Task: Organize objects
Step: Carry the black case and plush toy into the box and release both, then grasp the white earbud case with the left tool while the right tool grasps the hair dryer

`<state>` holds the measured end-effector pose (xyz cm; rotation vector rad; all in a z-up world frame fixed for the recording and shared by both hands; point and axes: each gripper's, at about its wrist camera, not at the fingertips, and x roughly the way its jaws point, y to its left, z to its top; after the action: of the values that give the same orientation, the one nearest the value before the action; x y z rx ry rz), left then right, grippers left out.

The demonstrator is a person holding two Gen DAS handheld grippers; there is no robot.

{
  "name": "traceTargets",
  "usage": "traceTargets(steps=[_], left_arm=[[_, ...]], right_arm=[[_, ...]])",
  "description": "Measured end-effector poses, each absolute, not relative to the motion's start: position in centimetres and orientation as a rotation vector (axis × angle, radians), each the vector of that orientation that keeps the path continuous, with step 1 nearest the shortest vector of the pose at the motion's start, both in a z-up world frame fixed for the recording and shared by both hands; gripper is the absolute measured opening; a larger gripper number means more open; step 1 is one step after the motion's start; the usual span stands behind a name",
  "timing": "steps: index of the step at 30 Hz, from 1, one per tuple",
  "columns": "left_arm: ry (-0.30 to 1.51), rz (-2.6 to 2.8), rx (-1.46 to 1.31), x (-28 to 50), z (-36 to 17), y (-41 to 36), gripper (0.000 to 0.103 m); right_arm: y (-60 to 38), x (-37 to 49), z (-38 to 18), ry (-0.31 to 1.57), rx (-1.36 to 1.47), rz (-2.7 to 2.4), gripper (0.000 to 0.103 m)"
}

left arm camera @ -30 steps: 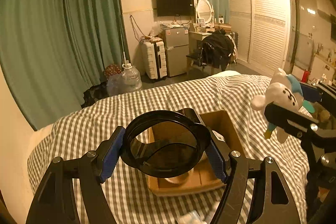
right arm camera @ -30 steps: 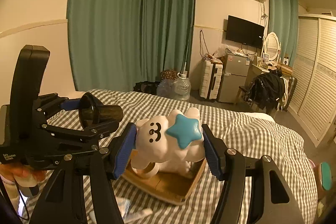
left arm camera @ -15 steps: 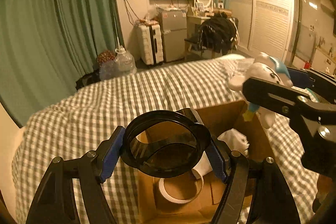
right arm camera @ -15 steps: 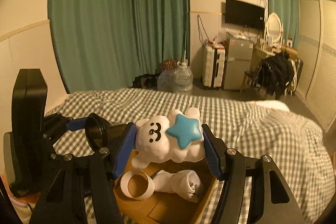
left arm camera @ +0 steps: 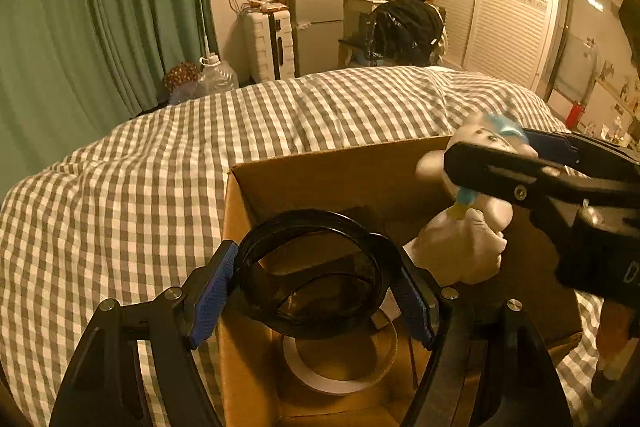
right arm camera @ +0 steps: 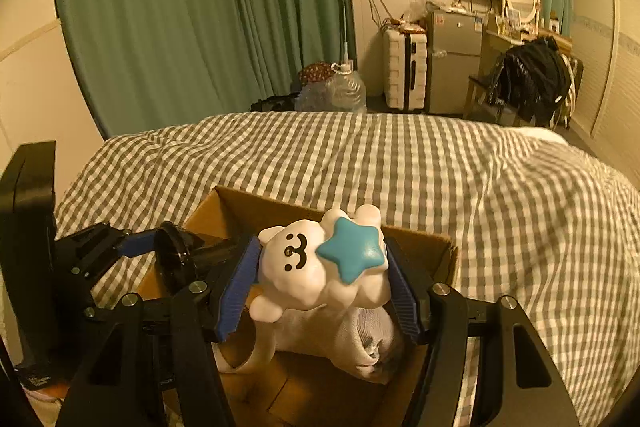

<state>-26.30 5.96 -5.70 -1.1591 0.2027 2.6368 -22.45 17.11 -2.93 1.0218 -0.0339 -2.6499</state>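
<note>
Both claws are loaded — my left gripper (left arm camera: 316, 301) clamps the black cup (left arm camera: 312, 275), my right gripper (right arm camera: 322, 291) the plush toy (right arm camera: 320, 267); I'd lower each into the cardboard box (left arm camera: 340, 167), toy toward 2 o'clock, clear of the tape roll (left arm camera: 340, 367) — then let go.

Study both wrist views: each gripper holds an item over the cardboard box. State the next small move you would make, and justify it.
Probably lower a little, then open. The left gripper grips the black cup above the tape roll, and the right gripper grips the white toy above the sock, both inside the cardboard box walls.
</note>
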Motion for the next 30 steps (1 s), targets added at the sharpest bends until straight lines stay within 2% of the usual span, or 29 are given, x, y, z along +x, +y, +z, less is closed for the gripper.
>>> traceTargets(steps=[1, 3, 4, 11, 21, 30], left_arm=[[0.197, 2.639, -1.16, -26.2, -5.6, 5.9, 0.082], [0.191, 2.659, -1.144, -25.6, -4.9, 5.8, 0.094], [0.187, 2.673, -1.124, -25.1, -4.4, 5.7, 0.096], [0.153, 2.71, -1.078, -21.9, -0.1, 5.2, 0.096], [0.158, 2.819, -0.921, -13.8, 7.9, 3.7, 0.099], [0.084, 2.834, -0.869, -7.5, 9.1, 1.7, 0.1]], right_arm=[[17.3, -22.3, -3.0, -0.046, 1.02, -2.652, 0.062], [17.6, -21.8, -2.6, -0.059, 1.0, -2.661, 0.078], [17.8, -21.6, -2.2, -0.066, 0.98, -2.675, 0.08], [18.4, -18.5, 2.0, -0.072, 0.903, -2.729, 0.081], [18.2, -8.3, 10.6, 0.063, 0.751, -2.805, 0.084], [17.9, 0.2, 12.8, 0.145, 0.698, -2.822, 0.085]])
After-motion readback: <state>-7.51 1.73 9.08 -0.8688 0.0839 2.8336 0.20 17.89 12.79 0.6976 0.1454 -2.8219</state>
